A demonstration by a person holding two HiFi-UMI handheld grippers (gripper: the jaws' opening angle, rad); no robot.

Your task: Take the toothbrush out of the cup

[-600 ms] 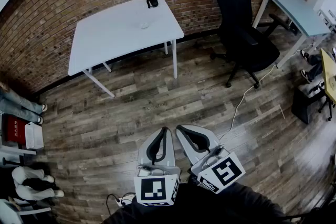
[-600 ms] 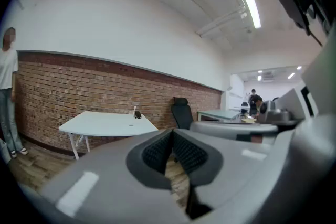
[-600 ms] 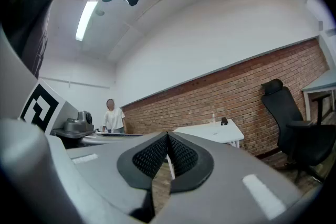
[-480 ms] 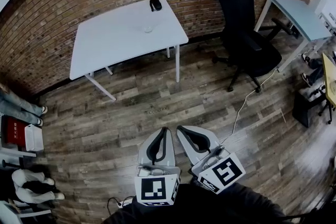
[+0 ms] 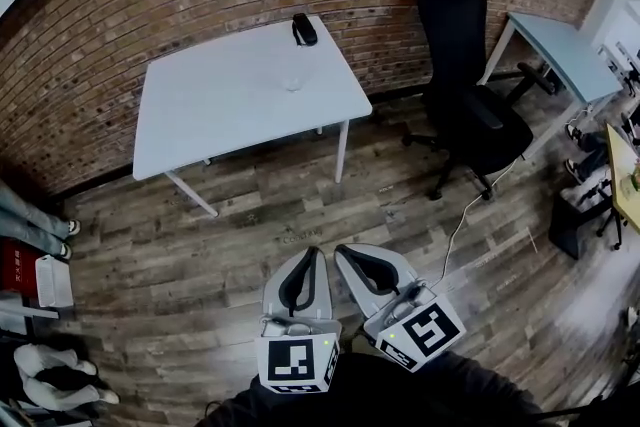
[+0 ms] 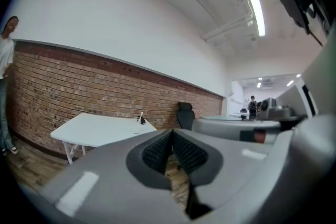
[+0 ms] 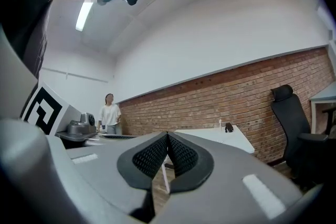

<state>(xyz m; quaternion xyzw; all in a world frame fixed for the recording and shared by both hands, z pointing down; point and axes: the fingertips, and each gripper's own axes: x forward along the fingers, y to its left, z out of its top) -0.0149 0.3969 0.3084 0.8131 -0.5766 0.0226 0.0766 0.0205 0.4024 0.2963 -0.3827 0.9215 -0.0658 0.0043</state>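
A clear cup (image 5: 292, 82) stands on the far side of the white table (image 5: 220, 95) by the brick wall. A thin white toothbrush (image 6: 140, 115) sticks up from it, and the toothbrush (image 7: 219, 124) also shows small in the right gripper view. Both grippers hang low over the wood floor, well short of the table. My left gripper (image 5: 312, 252) is shut with nothing between its pads. Beside it, my right gripper (image 5: 341, 249) is shut and empty too. In the gripper views the left gripper (image 6: 171, 132) and the right gripper (image 7: 167, 134) point level toward the table.
A small black object (image 5: 303, 28) sits at the table's back edge near the cup. A black office chair (image 5: 465, 75) stands right of the table, with a pale blue desk (image 5: 560, 40) beyond it. A cable (image 5: 468, 200) runs across the floor. A person (image 7: 109, 113) stands far left.
The table and chair have shifted down and right in the head view, so the camera has moved closer to them. Both grippers stay shut and side by side.
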